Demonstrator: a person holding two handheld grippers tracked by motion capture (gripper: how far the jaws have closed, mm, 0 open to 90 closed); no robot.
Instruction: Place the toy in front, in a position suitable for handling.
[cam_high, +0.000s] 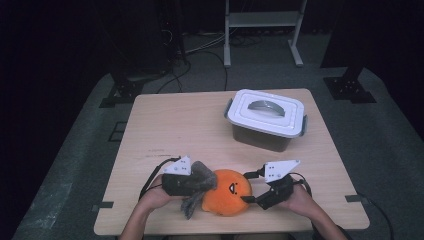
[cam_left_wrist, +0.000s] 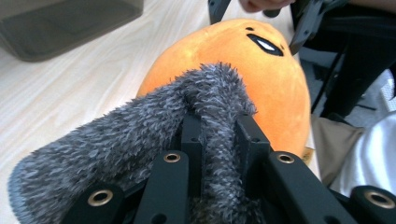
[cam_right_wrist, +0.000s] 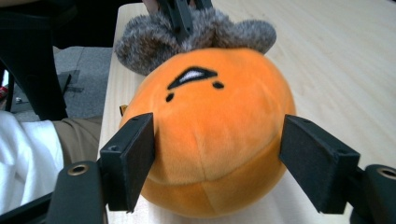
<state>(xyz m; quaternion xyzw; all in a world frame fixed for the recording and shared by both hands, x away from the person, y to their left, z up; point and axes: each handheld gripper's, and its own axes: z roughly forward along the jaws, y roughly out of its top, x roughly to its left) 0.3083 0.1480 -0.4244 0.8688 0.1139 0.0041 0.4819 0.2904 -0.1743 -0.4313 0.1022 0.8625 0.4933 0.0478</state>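
Presently: orange plush toy (cam_high: 229, 192) lies at the 6 o'clock edge of the worktop (cam_high: 200, 125), between the two tools.
Left tool (cam_left_wrist: 219, 133): clamped tight on the toy's grey furry tuft (cam_left_wrist: 140, 140), which sits at the toy's 9 o'clock side in the high view.
Right tool (cam_right_wrist: 217, 158): jaws apart and straddling the orange body from its 3 o'clock side; the pads look just beside the fabric, one maybe grazing it, no squeeze that I can see.
Risk, slip: soft round body could squirt out from between the right pads if they close near the end rather than across the widest part.
Risk, tear or pull-off: the whole hold rests on the tuft; a hard lift or tug could strain its seam.
Risk, edge: toy sits close to the near edge; a nudge toward 6 o'clock could roll it off onto the person's lap.
Lidded container (cam_high: 266, 119): at 1 o'clock, well apart, lid on; it would need opening if the toy goes in.
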